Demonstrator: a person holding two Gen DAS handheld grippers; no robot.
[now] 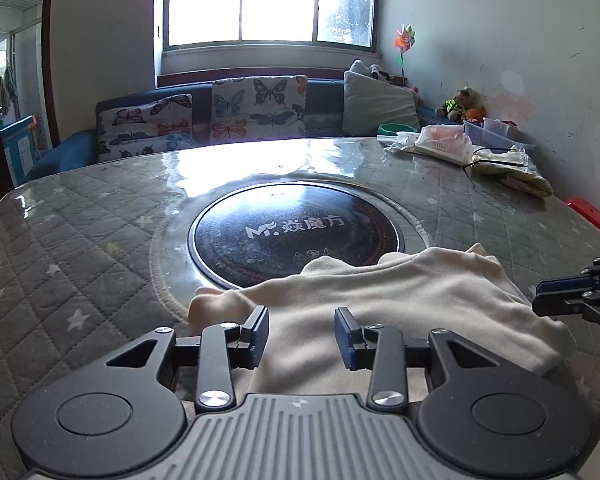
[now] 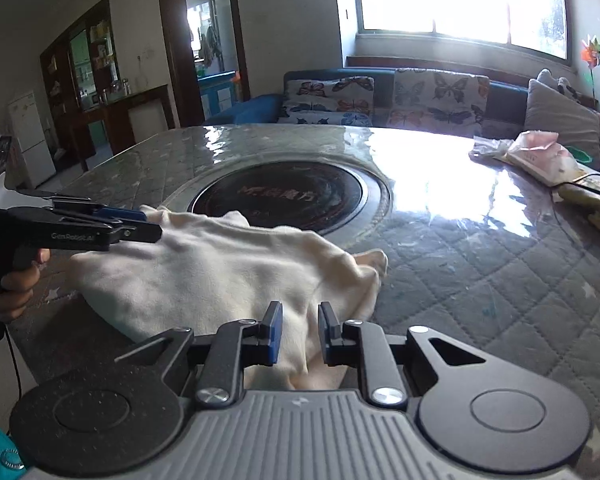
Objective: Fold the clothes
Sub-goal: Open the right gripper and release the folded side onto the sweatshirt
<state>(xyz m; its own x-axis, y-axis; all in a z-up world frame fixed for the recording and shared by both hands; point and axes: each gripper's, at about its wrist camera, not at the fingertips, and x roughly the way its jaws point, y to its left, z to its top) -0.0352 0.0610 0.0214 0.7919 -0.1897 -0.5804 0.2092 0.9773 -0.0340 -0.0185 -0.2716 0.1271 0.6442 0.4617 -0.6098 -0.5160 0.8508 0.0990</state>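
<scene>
A cream soft cotton garment (image 1: 380, 300) lies crumpled on the grey quilted table (image 1: 60, 248), partly over the round black inset cooktop (image 1: 296, 236), which carries white Chinese writing. The left gripper (image 1: 302, 336) has its fingers spread above the cloth. The right gripper (image 2: 299, 332) has fingers slightly apart around a fold. The left gripper's side reads "GenRobot.ai". Plastic-wrapped packets (image 1: 444, 142) lie well apart.

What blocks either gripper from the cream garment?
Nothing visible. The left gripper and right gripper both sit open right over the cream garment, with only cloth between the fingers. The clutter lies far across the table.
</scene>
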